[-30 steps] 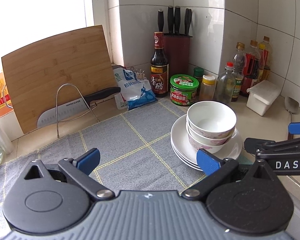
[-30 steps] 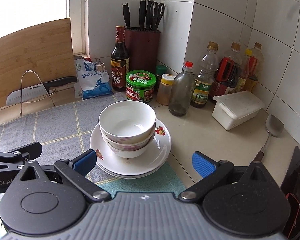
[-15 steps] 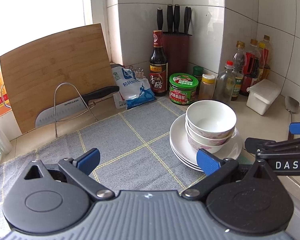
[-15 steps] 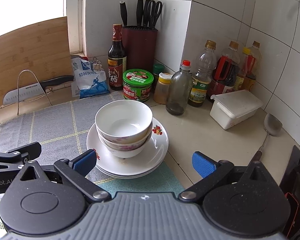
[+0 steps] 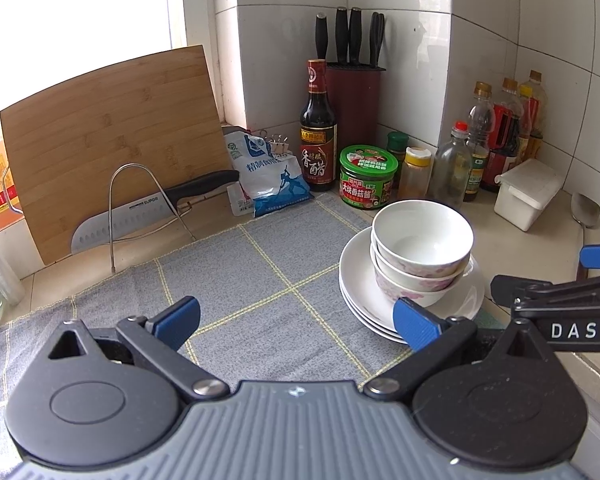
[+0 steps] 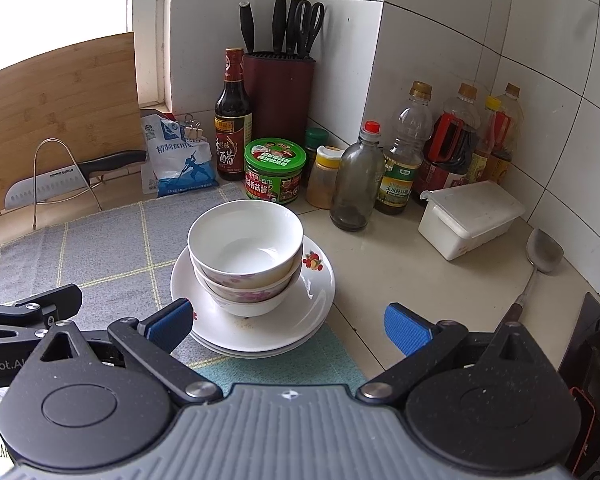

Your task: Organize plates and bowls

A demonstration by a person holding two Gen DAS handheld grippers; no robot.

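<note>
We see our left gripper (image 5: pixel 296 320) and right gripper (image 6: pixel 286 322) both spread wide and holding nothing, with nested bowls (image 6: pixel 246 256) on stacked plates (image 6: pixel 312 300) straight ahead of the right gripper, right of the left one, on the bench (image 6: pixel 400 276).

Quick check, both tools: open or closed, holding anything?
Left tool: open, holding nothing, over the grey mat.
Right tool: open, holding nothing, just short of the stacked bowls on the plates.
</note>
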